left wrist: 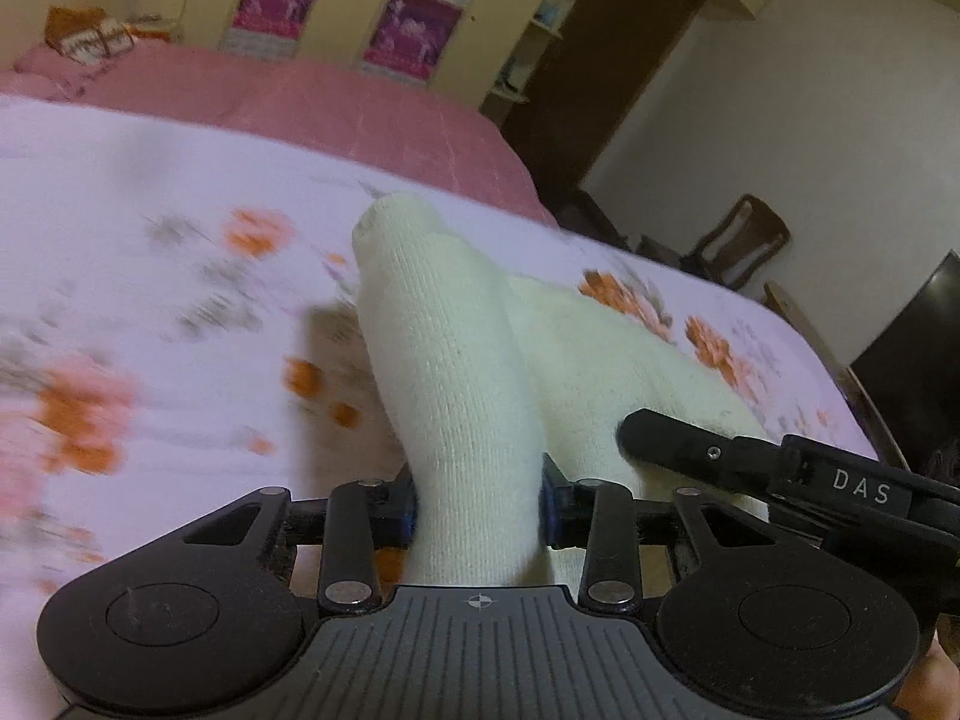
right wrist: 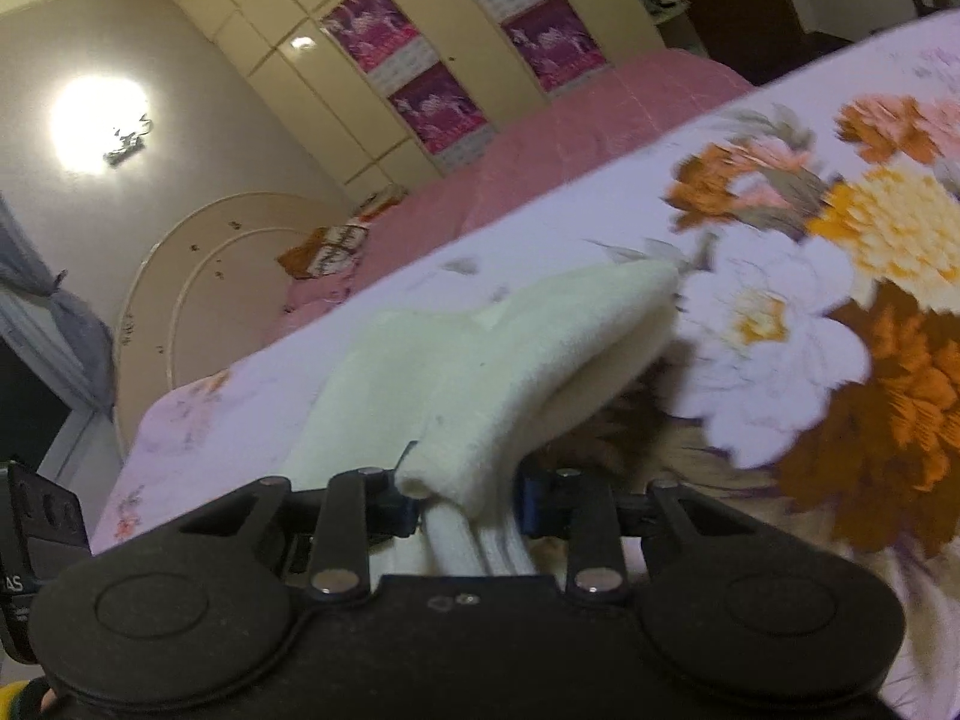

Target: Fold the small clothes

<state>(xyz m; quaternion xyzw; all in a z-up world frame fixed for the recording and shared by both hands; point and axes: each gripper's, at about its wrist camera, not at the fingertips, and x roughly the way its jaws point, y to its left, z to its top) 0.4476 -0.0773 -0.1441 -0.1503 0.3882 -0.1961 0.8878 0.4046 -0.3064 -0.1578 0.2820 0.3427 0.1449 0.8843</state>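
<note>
A cream knitted garment (left wrist: 456,360) lies partly lifted off the floral bedspread (left wrist: 150,300). In the left wrist view my left gripper (left wrist: 480,510) is shut on a rolled, tube-like part of it, with the blue pads pressing both sides. One black finger (left wrist: 690,441) of the right gripper reaches onto the same garment from the right. In the right wrist view my right gripper (right wrist: 465,504) is shut on a bunched edge of the cream garment (right wrist: 510,360), whose folded layers hang above the bedspread (right wrist: 780,330). Part of the left gripper's body (right wrist: 36,516) shows at the left edge.
A pink quilt (left wrist: 360,102) covers the far half of the bed, with an orange-patterned pillow (left wrist: 90,36) at its head. Wardrobe doors with purple panels (left wrist: 414,30) stand behind. A wooden chair (left wrist: 744,246) and a dark screen (left wrist: 912,324) stand beyond the bed's right edge. The round headboard (right wrist: 198,276) is at the left.
</note>
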